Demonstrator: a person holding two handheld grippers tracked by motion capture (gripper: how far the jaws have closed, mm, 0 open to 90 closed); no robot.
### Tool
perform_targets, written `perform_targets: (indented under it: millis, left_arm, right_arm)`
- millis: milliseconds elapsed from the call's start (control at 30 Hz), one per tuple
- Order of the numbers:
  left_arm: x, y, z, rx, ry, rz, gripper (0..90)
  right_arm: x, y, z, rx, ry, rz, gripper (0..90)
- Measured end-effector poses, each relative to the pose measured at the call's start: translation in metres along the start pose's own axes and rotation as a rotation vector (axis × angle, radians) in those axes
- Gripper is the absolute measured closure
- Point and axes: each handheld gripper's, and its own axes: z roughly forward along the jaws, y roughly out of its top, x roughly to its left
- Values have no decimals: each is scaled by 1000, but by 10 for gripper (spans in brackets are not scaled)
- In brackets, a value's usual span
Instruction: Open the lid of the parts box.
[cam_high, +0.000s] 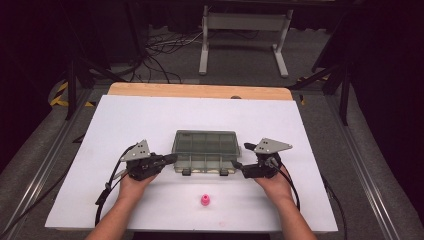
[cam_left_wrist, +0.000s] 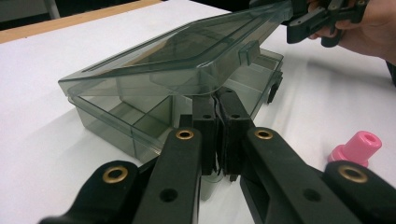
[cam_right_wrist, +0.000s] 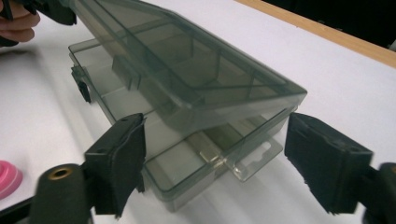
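Note:
A smoky translucent compartment box lies mid-table with its lid tilted up at the front. My left gripper is at the box's left end, its jaws pressed together on the lid's rim above the base corner. My right gripper is at the right end. Its jaws stand wide apart on either side of that end, touching neither the lid nor the base. A small pink cap-like piece stands on the table in front of the box.
The box rests on a white board over a wooden tabletop. The pink piece sits to the right of my left jaws and at the far left of the right gripper view. Cables and a frame stand beyond the table.

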Motion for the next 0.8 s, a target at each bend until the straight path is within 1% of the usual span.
perform_targets:
  millis: [67, 100, 167, 200, 300, 467, 700, 800]
  left_arm:
    - [0, 0, 0, -2, 0, -3, 868]
    - [0, 0, 0, 0, -1, 3, 867]
    - [-1, 0, 0, 2, -1, 3, 865]
    - [-1, 0, 0, 2, 0, 3, 865]
    - [-1, 0, 0, 0, -2, 2, 863]
    - [-1, 0, 0, -1, -5, 3, 861]
    - [-1, 1, -1, -2, -6, 1, 854]
    - [-1, 1, 0, 4, -6, 10, 844]
  right_arm:
    - [-1, 4, 1, 10, 1, -12, 186]
    - [-1, 5, 2, 14, 0, -19, 183]
    - [0, 9, 5, 36, 1, -46, 175]
    - [0, 9, 5, 36, 1, -46, 175]
    - [1, 15, 10, 57, 1, -78, 169]
    - [2, 21, 13, 75, 1, -99, 170]
    - [2, 27, 14, 80, -1, -116, 170]
    - [2, 29, 14, 79, -5, -125, 170]
